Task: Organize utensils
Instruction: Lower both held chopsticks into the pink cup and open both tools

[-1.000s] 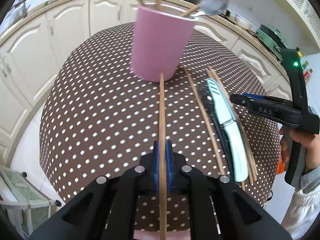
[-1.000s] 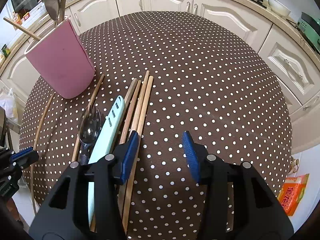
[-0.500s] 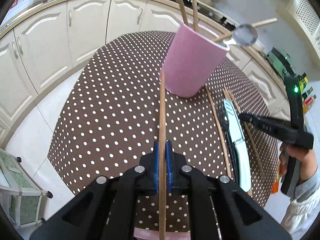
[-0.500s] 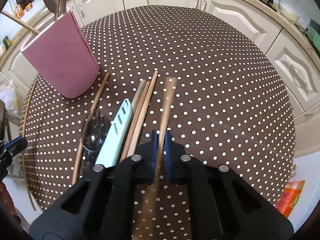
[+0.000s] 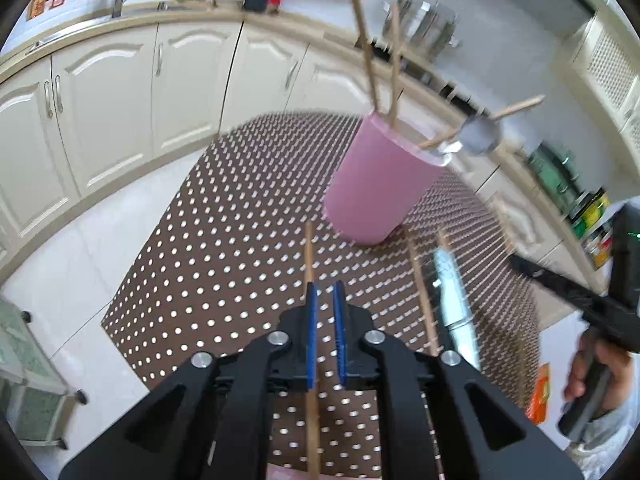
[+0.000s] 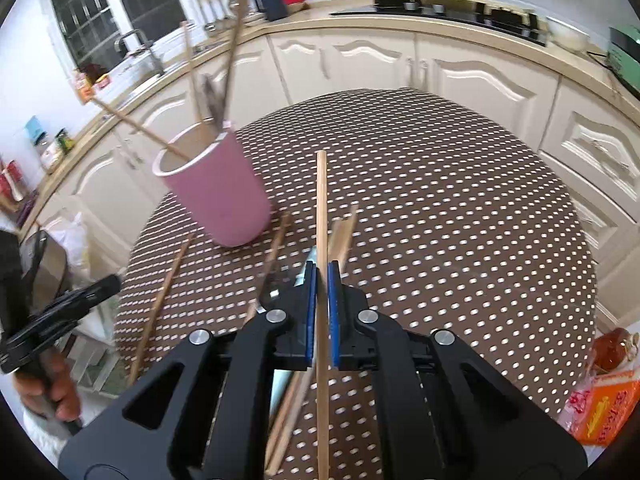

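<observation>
Left wrist view looks like trouble: the left gripper (image 5: 323,312) is letting its jaws open with a thin wooden chopstick (image 5: 308,256) leaning on one blue pad, near the brown polka-dot table's (image 5: 224,280) edge, short of the pink plastic cup (image 5: 378,188), so it could drop or roll off. The right gripper (image 6: 319,288) is clamped on another pale wooden chopstick (image 6: 321,208) raised over the table; it might clip the sticks already in the cup.

Each fisheye camera rides on its gripper, looking steeply down along the fingers at the dotted table (image 5: 224,272) from close above. Both views share the pink cup (image 5: 376,188) (image 6: 218,192), at 1 o'clock in the left view, 10 o'clock in the right.
</observation>
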Demonstrator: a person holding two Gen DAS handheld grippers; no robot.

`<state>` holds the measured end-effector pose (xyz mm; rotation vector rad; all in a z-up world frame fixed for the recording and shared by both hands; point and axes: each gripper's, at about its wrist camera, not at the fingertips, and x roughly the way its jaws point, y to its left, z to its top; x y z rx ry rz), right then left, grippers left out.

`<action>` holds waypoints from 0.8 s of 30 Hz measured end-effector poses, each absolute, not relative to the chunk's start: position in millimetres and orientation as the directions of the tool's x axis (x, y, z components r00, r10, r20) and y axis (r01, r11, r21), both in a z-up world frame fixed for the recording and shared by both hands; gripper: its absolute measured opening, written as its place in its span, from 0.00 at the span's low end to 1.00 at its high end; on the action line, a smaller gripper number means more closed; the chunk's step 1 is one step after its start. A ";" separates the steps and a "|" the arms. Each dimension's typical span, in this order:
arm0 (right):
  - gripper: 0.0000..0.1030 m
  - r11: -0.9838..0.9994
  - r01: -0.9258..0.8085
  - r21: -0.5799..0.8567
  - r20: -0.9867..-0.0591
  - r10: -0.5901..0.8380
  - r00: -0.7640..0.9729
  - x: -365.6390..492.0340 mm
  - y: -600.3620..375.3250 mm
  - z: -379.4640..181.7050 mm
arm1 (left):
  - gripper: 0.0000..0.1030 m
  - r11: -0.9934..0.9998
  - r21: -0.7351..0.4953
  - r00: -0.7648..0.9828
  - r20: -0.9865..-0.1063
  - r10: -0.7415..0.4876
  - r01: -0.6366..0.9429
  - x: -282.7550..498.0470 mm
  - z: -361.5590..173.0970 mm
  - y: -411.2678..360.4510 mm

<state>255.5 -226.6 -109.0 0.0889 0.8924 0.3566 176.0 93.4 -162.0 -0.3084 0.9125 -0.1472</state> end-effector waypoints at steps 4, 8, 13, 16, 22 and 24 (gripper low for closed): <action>0.06 0.931 -0.279 0.234 -0.735 0.357 0.577 242.7 -216.6 -109.5 | 0.34 0.964 -0.266 0.537 -0.814 -0.221 -0.007 191.2 -173.0 86.3; 0.06 0.922 -0.299 0.246 -0.721 0.380 0.579 236.6 -205.1 -105.1 | 0.33 0.982 -0.188 0.440 -0.880 -0.177 0.019 206.1 -191.8 70.3; 0.06 0.917 -0.306 0.257 -0.696 0.395 0.600 218.7 -196.4 -97.8 | 0.06 0.993 -0.121 0.442 -0.890 -0.113 0.009 213.3 -193.0 64.3; 0.06 0.917 -0.292 0.272 -0.673 0.398 0.623 217.2 -200.5 -93.6 | 0.05 0.987 -0.160 0.487 -0.862 -0.142 0.005 210.0 -186.6 68.5; 0.06 0.904 -0.268 0.334 -0.569 0.420 0.707 204.0 -218.8 -78.5 | 0.05 0.966 -0.256 0.658 -0.721 -0.218 0.041 179.1 -153.5 77.1; 0.06 0.894 -0.268 0.358 -0.518 0.429 0.740 197.6 -225.5 -71.0 | 0.05 0.958 -0.281 0.711 -0.662 -0.238 0.059 162.6 -141.5 80.0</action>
